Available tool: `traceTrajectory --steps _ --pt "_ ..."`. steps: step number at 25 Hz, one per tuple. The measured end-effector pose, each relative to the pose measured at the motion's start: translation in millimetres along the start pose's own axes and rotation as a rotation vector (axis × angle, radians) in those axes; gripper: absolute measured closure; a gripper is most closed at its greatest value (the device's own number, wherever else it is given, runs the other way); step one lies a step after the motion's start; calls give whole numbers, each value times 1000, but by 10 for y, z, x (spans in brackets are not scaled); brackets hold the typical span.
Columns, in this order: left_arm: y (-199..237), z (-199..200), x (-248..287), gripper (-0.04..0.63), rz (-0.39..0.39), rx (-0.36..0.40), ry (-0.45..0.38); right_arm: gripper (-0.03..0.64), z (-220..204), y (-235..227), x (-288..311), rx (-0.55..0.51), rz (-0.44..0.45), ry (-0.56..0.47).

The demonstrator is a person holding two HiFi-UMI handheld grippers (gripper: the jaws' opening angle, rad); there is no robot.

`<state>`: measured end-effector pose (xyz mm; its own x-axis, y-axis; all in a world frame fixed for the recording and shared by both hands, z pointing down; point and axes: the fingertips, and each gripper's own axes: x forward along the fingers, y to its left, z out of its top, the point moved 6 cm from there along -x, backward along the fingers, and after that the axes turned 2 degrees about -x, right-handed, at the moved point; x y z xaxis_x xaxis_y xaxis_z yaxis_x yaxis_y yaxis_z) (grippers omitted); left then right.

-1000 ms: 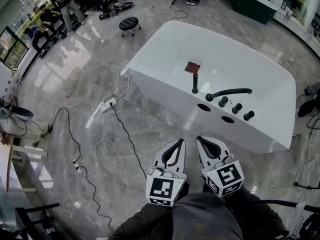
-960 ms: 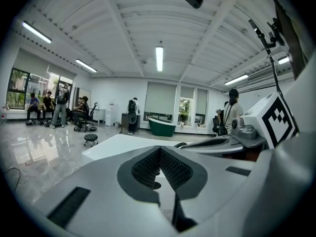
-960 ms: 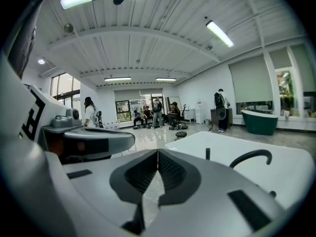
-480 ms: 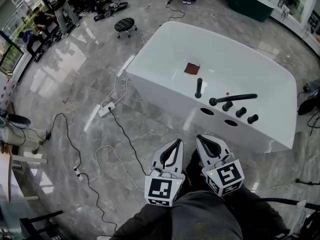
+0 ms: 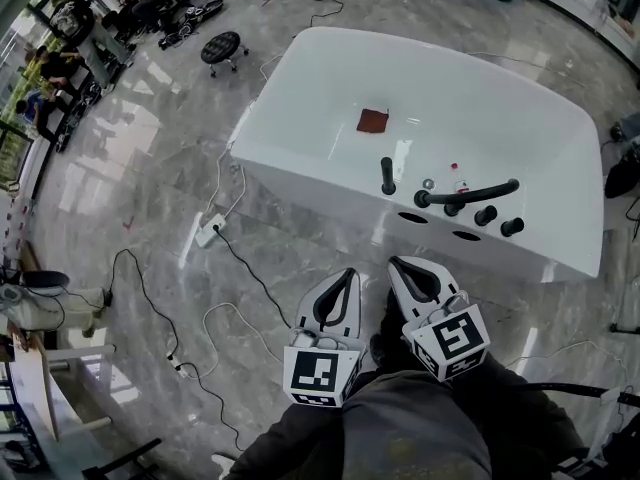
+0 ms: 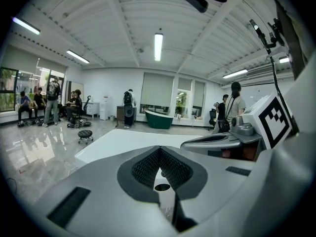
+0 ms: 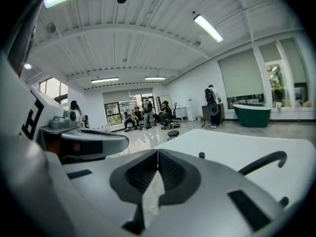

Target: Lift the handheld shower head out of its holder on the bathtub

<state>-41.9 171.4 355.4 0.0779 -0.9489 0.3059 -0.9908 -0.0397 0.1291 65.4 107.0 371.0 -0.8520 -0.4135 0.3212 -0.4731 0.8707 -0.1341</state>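
Hovering short of bathtub (image 5: 322, 182): left claw (image 5: 347, 273), right claw (image 5: 396, 265) closed, empty.

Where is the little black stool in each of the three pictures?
Head view: the stool is at the upper left, on the floor beyond the bathtub's far-left corner.
Left gripper view: the stool is left of the middle, just left of the bathtub.
Right gripper view: the stool is near the middle, behind the bathtub's far left edge.
Shared landmark: the white bathtub.
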Motion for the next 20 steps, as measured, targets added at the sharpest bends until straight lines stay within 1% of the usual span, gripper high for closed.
traceTrajectory --steps 3,9,15,20 --pt "18 52 304 592 -28 5 20 614 39 -274 112 20 -33 2" --pt "33 192 863 592 -65 19 60 614 103 -768 307 60 -70 8" --pt "7 361 1175 592 -77 47 68 614 252 -1144 405 77 -102 -26" --pt "64 450 1354 592 -75 55 82 614 306 -1308 486 95 -120 -38"
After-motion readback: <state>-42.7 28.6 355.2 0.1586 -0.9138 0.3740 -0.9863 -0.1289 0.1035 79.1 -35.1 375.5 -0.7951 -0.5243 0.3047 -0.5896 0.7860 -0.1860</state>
